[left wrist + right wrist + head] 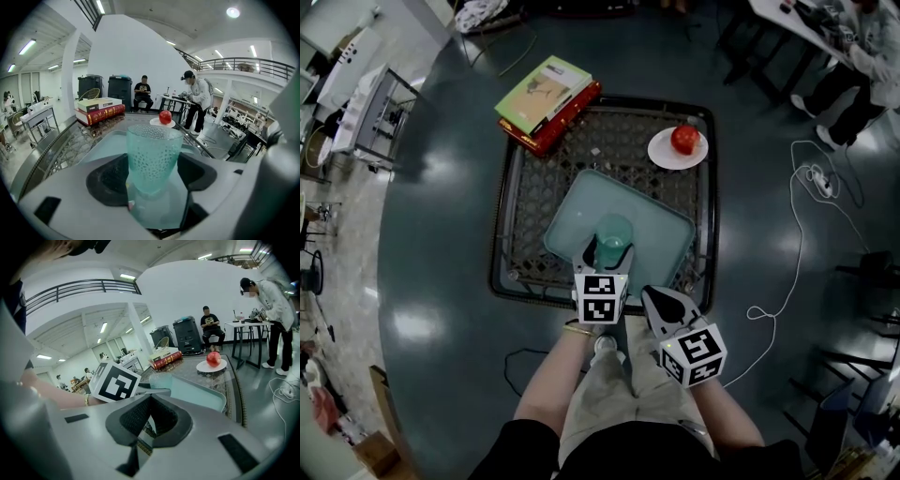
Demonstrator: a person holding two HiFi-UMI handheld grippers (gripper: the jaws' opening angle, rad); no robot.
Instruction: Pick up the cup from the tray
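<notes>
A teal dimpled cup (pixel 614 234) stands upright on the pale teal tray (pixel 581 211), near the tray's front edge. My left gripper (pixel 605 251) reaches over that edge, and its jaws sit on either side of the cup. In the left gripper view the cup (pixel 153 157) fills the gap and both dark pads (pixel 112 176) touch its sides. My right gripper (pixel 652 293) hangs just off the table's front edge, right of the left one, jaws shut and empty (pixel 150 398). The right gripper view also shows the cup (pixel 161 379) and the left gripper's marker cube (pixel 115 383).
The tray lies on a black wire-mesh table (pixel 516 187). A red apple (pixel 684 139) on a white plate (pixel 664 155) sits at the back right, stacked books (pixel 548 98) at the back left. A white cable (pixel 787 281) trails on the floor to the right. People stand beyond the table.
</notes>
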